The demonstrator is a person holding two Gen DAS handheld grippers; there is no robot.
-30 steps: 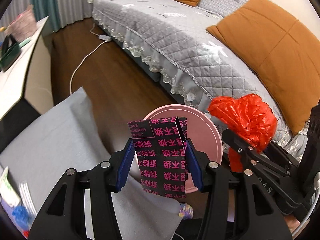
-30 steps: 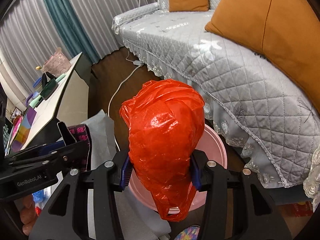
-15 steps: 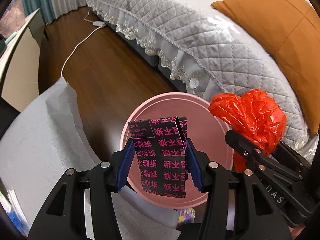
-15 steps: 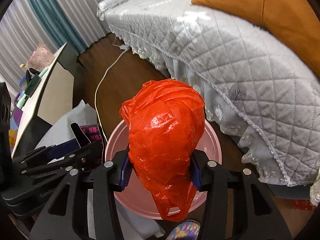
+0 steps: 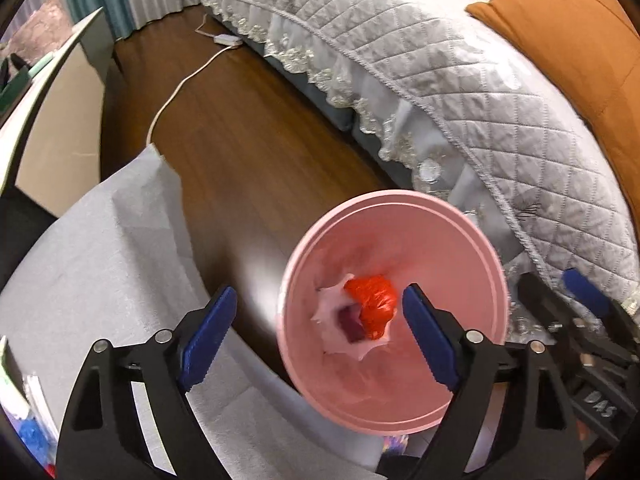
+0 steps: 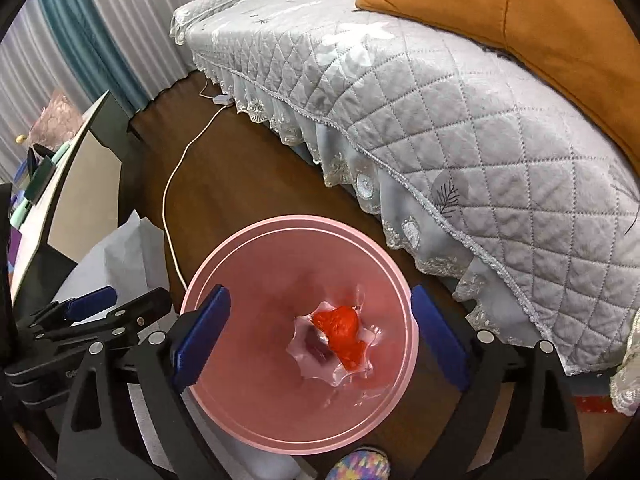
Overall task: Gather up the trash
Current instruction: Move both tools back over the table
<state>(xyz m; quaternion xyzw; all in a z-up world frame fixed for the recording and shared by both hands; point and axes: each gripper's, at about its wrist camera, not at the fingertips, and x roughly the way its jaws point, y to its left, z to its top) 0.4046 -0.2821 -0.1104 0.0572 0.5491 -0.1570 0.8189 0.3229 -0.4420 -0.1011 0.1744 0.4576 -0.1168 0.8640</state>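
Note:
A round pink bin [image 5: 396,195] [image 6: 296,221] stands on the wood floor beside the sofa. Deep inside it lie a crumpled red plastic bag [image 5: 372,304] [image 6: 340,332] and a dark packet [image 5: 350,325] [image 6: 316,346], blurred. My left gripper [image 5: 318,300] hangs over the bin's left rim, its jaws opening wide with nothing between them. My right gripper [image 6: 320,296] hangs above the bin's mouth, its jaws also opening and free of anything. In each wrist view the other gripper shows at the side, a blue pad [image 5: 586,298] on the right and a blue pad [image 6: 92,304] on the left.
A sofa with a grey quilted cover [image 5: 460,80] [image 6: 440,120] and orange cushions [image 5: 568,32] runs along the right. A white cable [image 5: 180,84] lies on the floor. A grey cloth [image 5: 100,264] covers a surface at left, next to a white-topped cabinet [image 6: 68,184].
Both grippers opened. The black-and-pink packet left the left one and the red bag left the right one; both now lie in the pink bin. Both grippers sank closer to the bin.

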